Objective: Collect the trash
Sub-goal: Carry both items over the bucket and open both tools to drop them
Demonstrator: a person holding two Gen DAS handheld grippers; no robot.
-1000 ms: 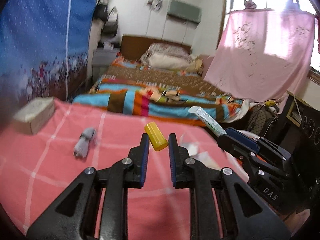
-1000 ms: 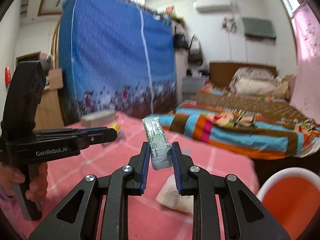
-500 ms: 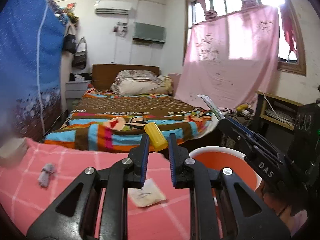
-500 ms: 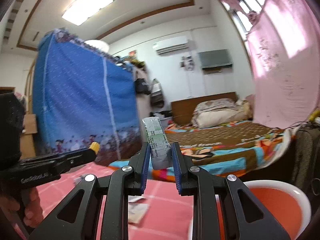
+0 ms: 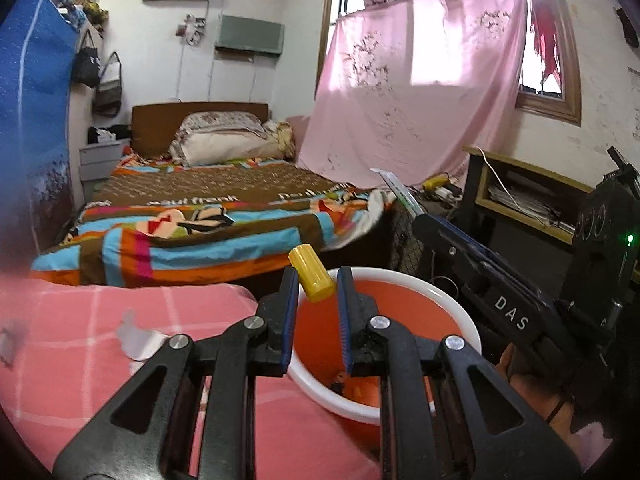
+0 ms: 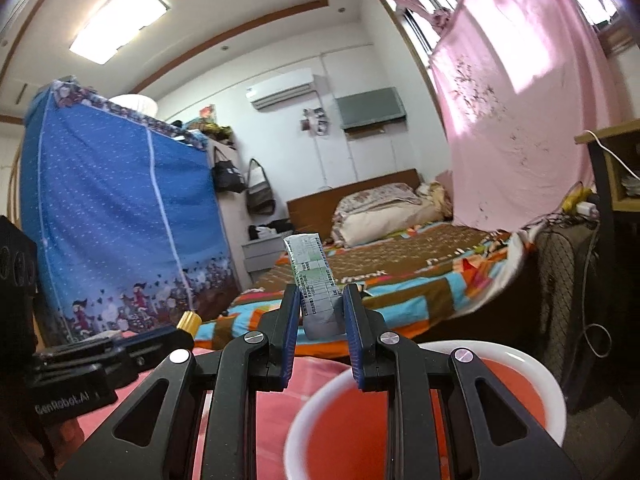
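Observation:
My left gripper (image 5: pixel 317 288) is shut on a small yellow cap (image 5: pixel 312 279) and holds it above the near rim of an orange bin with a white rim (image 5: pixel 440 300). My right gripper (image 6: pixel 320 304) is shut on a flattened white-and-green tube (image 6: pixel 314 280) and holds it upright above the same bin (image 6: pixel 532 364). The right gripper shows at the right of the left wrist view (image 5: pixel 416 216), with the tube (image 5: pixel 396 188) sticking out. The left gripper shows at the left of the right wrist view (image 6: pixel 176 336), with the yellow cap (image 6: pixel 189 321).
A pink checked cloth (image 5: pixel 80 320) covers the surface by the bin, with a white paper scrap (image 5: pixel 136 340) and a grey blurred item (image 5: pixel 10 344) on it. A bed (image 5: pixel 208 208) lies beyond. A wooden shelf (image 5: pixel 528 204) stands right. A blue wardrobe (image 6: pixel 116 232) stands left.
Both grippers have swung right, away from the pink cloth, to over the orange bin. Each still holds its item.

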